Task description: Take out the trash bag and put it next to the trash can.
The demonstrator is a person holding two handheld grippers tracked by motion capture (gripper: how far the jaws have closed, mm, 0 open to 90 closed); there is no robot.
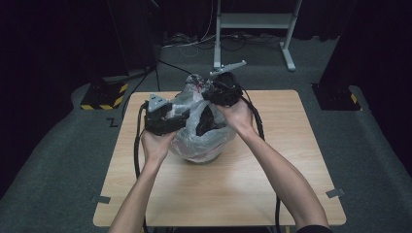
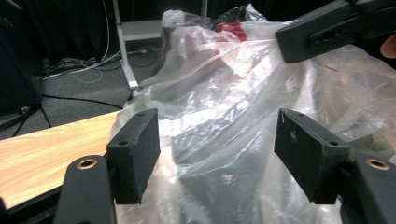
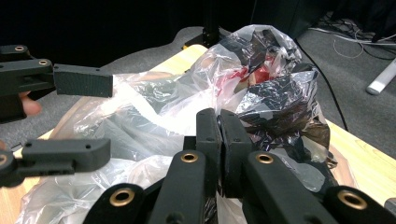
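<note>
We find the left tongs (image 2: 217, 154) spread against the clear plastic bag (image 1: 204, 131) on the bench (image 1: 272, 170); right tongs (image 3: 217, 140) pinching its film. We judge bag-opening underway; next, the left must grip film.

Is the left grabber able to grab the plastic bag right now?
Probably yes. The left gripper stands open with the plastic bag bulging right between its jaws, nothing between them.
</note>
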